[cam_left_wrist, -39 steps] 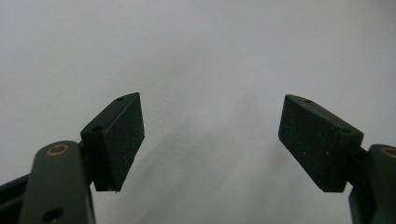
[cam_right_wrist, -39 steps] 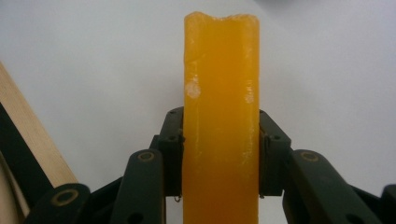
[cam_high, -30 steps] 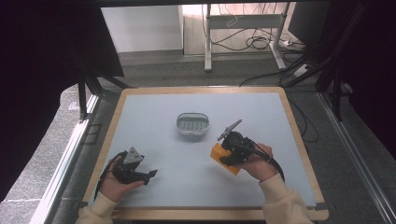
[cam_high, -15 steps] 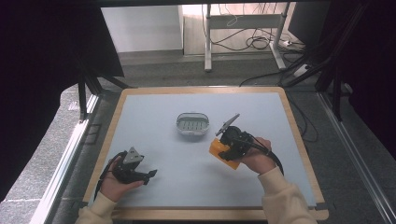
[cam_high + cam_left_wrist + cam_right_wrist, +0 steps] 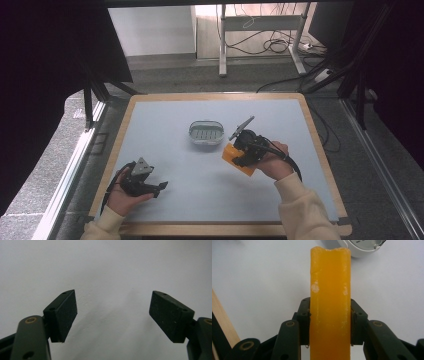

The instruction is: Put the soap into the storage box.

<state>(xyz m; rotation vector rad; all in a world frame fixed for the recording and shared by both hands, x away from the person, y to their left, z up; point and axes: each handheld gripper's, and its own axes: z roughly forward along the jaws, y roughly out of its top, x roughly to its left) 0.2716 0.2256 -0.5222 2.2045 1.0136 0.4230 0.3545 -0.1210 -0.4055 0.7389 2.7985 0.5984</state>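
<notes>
An orange bar of soap point(image 5: 330, 302) stands edge-on between the pads of my right gripper point(image 5: 330, 326), which is shut on it. From the high view that gripper point(image 5: 240, 155) holds the orange soap point(image 5: 233, 154) just above the table, right of a small white soap dish point(image 5: 206, 133) with a slatted grey insert. The dish's rim point(image 5: 359, 248) peeks in at the top of the right gripper view. My left gripper point(image 5: 159, 186) rests at the front left of the table, far from the dish. Its jaws stand wide apart over bare surface, pads point(image 5: 65, 315) empty.
The table is a pale blue-grey board point(image 5: 170, 115) with a wooden rim point(image 5: 312, 130). A wooden edge point(image 5: 222, 320) shows at the left of the right gripper view. Beyond the table lie a grey floor, desk legs and cables point(image 5: 272, 45).
My right gripper has shifted slightly up and toward the dish with the soap still in it. The left hand has stayed put.
</notes>
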